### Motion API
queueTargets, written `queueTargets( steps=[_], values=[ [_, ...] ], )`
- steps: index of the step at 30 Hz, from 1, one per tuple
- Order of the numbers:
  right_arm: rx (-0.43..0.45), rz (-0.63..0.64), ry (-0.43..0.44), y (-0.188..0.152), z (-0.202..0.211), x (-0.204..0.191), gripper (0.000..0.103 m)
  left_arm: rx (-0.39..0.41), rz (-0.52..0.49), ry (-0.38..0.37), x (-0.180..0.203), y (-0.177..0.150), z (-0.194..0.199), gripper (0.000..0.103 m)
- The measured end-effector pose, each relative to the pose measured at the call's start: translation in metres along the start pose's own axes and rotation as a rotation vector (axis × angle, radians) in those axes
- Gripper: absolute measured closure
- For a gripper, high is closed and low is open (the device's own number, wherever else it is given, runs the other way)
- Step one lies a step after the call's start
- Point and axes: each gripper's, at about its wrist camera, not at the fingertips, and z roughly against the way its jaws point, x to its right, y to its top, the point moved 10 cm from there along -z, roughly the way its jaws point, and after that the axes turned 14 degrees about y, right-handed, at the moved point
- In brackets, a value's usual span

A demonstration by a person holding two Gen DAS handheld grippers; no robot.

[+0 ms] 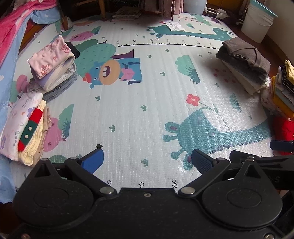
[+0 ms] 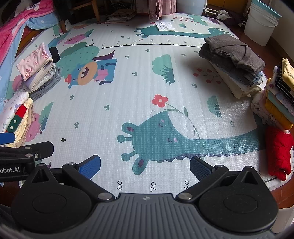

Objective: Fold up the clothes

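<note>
My left gripper [image 1: 147, 161] hovers open over the cartoon play mat [image 1: 147, 95], nothing between its blue pads. My right gripper [image 2: 145, 165] is open too, above the teal giraffe print, empty. Folded clothes lie in stacks: a pink-topped pile [image 1: 53, 64] and a cream pile with a red-green collar [image 1: 25, 126] on the left, a grey-topped pile [image 1: 244, 60] and a yellow striped stack [image 1: 283, 90] on the right. A red padded garment [image 2: 279, 152] lies loose at the mat's right edge. Each gripper shows at the side of the other's view.
A white bucket [image 2: 261, 23] stands at the back right. Pink and blue bedding [image 1: 12, 33] hangs along the left. Chair legs [image 1: 64, 20], a stack of papers [image 1: 126, 13] and hanging cloth line the far edge. A sheet of paper [image 1: 172, 24] lies on the mat's far end.
</note>
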Motion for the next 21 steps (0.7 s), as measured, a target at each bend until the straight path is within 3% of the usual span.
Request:
queueTargets(
  steps=[21],
  values=[
    [0.005, 0.001, -0.004, 0.001, 0.001, 0.000, 0.000, 0.024, -0.018, 0.021, 0.001, 0.001, 0.002, 0.000]
  ],
)
